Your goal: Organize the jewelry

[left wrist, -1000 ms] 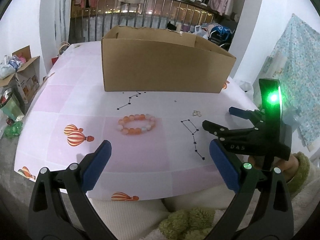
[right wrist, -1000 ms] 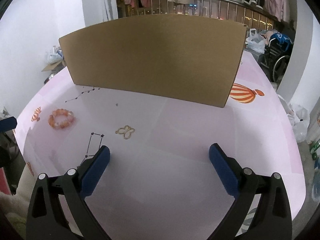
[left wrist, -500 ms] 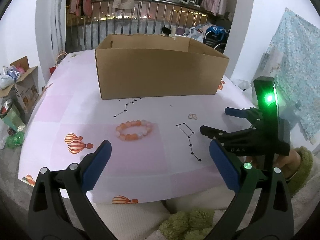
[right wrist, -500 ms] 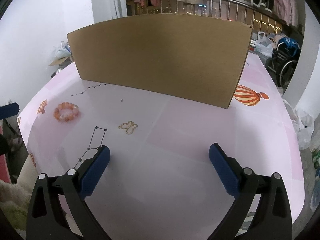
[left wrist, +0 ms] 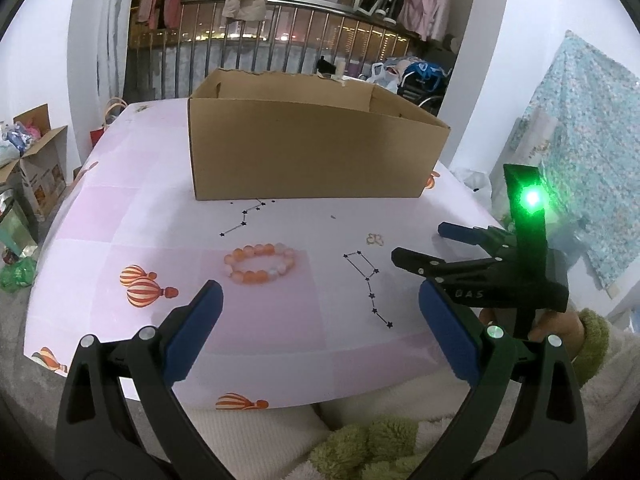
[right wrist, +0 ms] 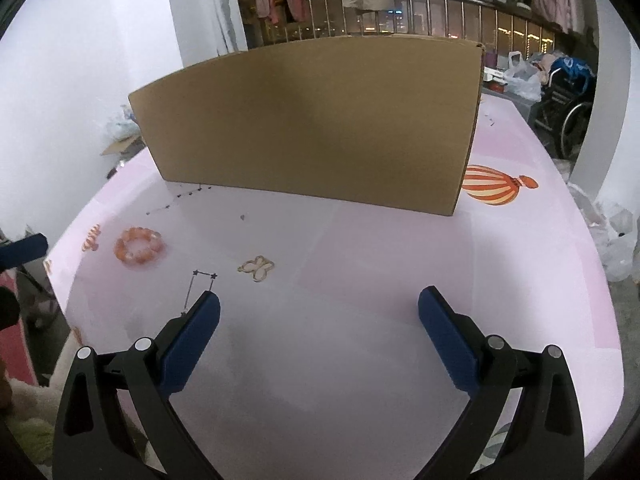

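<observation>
Both grippers low over the table (right wrist: 360, 264) — jaws spread, empty.

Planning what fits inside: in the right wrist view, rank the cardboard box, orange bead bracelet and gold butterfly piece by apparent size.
1. Brown cardboard box, largest by far.
2. Orange bead bracelet.
3. Small gold butterfly-shaped piece, slightly smaller, though it lies nearer the camera.

Orange-pink bracelet (left wrist: 260, 264), balloon-print pink tablecloth (left wrist: 120, 216)

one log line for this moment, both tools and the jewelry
left tool open, empty | right tool open, empty | bracelet, butterfly charm on table | box behind
</observation>
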Tool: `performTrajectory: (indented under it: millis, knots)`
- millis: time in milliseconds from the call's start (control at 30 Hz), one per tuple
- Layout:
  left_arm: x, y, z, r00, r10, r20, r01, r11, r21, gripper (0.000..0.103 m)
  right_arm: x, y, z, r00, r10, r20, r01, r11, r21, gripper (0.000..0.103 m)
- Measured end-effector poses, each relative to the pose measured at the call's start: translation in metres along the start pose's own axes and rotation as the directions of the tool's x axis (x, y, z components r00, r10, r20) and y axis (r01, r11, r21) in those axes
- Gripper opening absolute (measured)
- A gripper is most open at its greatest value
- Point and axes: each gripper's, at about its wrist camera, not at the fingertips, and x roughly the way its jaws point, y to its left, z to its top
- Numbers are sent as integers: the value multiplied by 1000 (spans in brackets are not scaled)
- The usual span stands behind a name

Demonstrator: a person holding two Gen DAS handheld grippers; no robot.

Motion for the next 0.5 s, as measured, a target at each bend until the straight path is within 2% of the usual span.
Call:
performTrajectory:
  millis: [167,300,500]
  knots:
    - [3,3,0,1000,3,-14,-3,1000,-11,95,-3,-7,-2,999,37,33,-38,998,42,97]
    - [9,7,3,1000,9,-28,-10,1000,-16,95,-3,-9,-4,998,50,43,-51,998,24,97]
    - [9,7,12,997,77,19,-79,994,81,95,-4,-13,-5,996,72,47,-73,997,8,97]
